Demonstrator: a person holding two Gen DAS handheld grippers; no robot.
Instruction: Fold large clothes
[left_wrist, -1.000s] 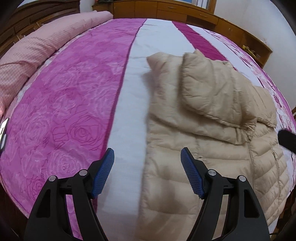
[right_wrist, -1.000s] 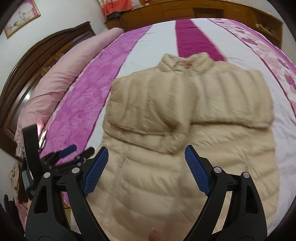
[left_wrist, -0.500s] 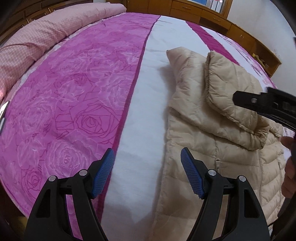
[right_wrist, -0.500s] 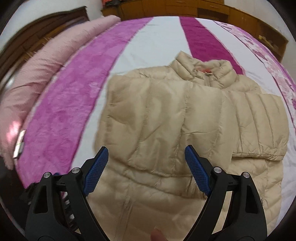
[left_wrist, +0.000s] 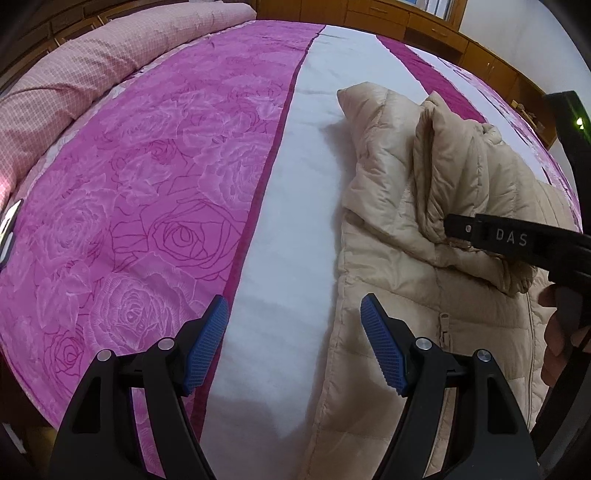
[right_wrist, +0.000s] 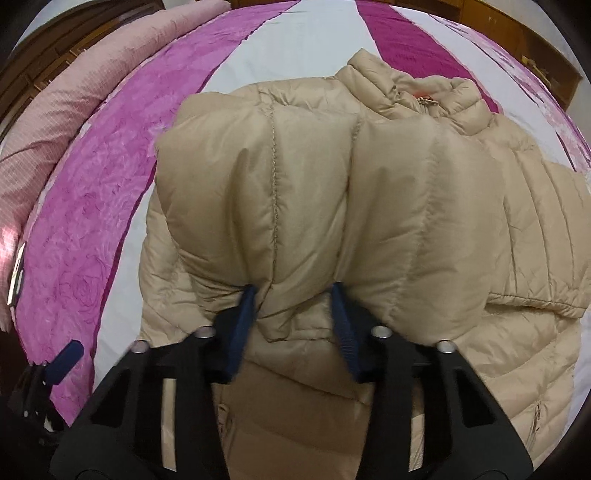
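A beige puffer jacket (right_wrist: 424, 206) lies front-up on the bed, collar at the far end, both sleeves folded across its chest. My right gripper (right_wrist: 291, 310) has its blue fingers closed in on the cuff end of the folded left sleeve (right_wrist: 280, 206). In the left wrist view the jacket (left_wrist: 417, 295) lies to the right and the right gripper's black arm (left_wrist: 517, 240) reaches over the sleeve. My left gripper (left_wrist: 295, 343) is open and empty above the white stripe of the bedspread, just left of the jacket's side edge.
The bedspread (left_wrist: 147, 184) is magenta with rose patterns and white stripes. A pink checked pillow roll (left_wrist: 92, 70) lies along the far left. Wooden cabinets (left_wrist: 406, 22) stand beyond the bed. A small device (right_wrist: 16, 273) lies at the bed's left edge.
My right gripper has moved down onto the folded sleeve and closed its fingers on the cuff end. My left gripper has shifted a little left and closer to the bed, still open.
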